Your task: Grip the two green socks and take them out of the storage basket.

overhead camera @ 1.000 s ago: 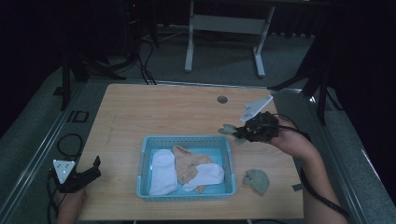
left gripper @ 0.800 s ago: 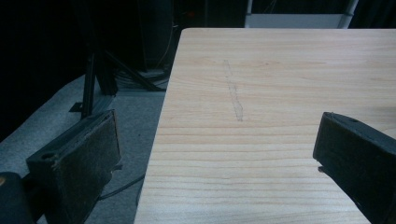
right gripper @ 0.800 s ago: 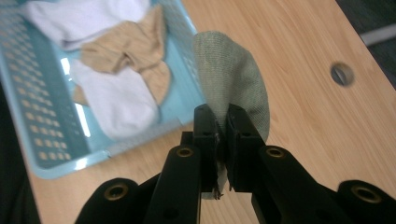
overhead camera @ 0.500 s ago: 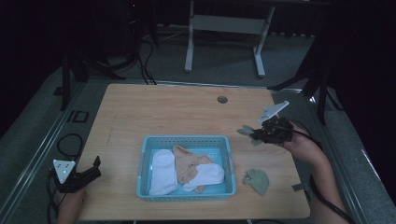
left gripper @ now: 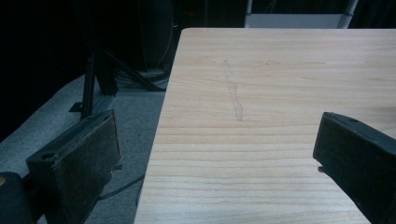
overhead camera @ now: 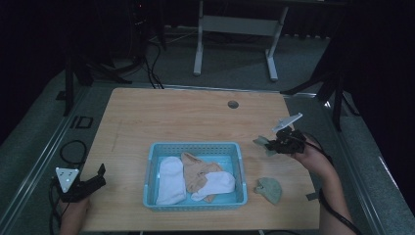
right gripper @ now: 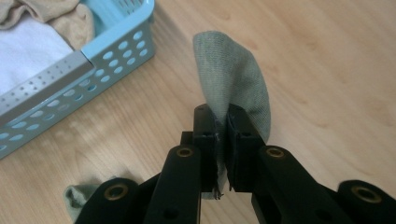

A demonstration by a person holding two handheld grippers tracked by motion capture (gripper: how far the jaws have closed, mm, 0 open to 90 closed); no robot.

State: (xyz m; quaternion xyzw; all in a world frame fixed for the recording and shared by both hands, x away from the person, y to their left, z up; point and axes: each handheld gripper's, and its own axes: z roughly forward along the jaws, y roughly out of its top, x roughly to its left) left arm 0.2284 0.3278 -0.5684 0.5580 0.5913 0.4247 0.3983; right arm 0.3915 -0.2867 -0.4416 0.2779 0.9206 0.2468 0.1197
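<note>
At right of the high view we see the right gripper (overhead camera: 275, 145) raised over the table (overhead camera: 161, 117), forearm angling up from the lower right, jaws pinched on a soft green sock (right gripper: 236, 79). A second green sock (overhead camera: 268, 189) lies crumpled below it. The perforated blue basket (overhead camera: 240, 164) holds three socks. At lower left the left gripper (overhead camera: 98, 177) rests wide open, holding nothing.

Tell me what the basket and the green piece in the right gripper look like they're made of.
Basket: looks like moulded light-blue plastic, smooth, its walls punched with rows of holes. Green sock, pinched between the right gripper's shut jaws: a soft knit fabric, matte, fine ribbed weave showing; it folds limply, so likely cotton or a blend.
</note>
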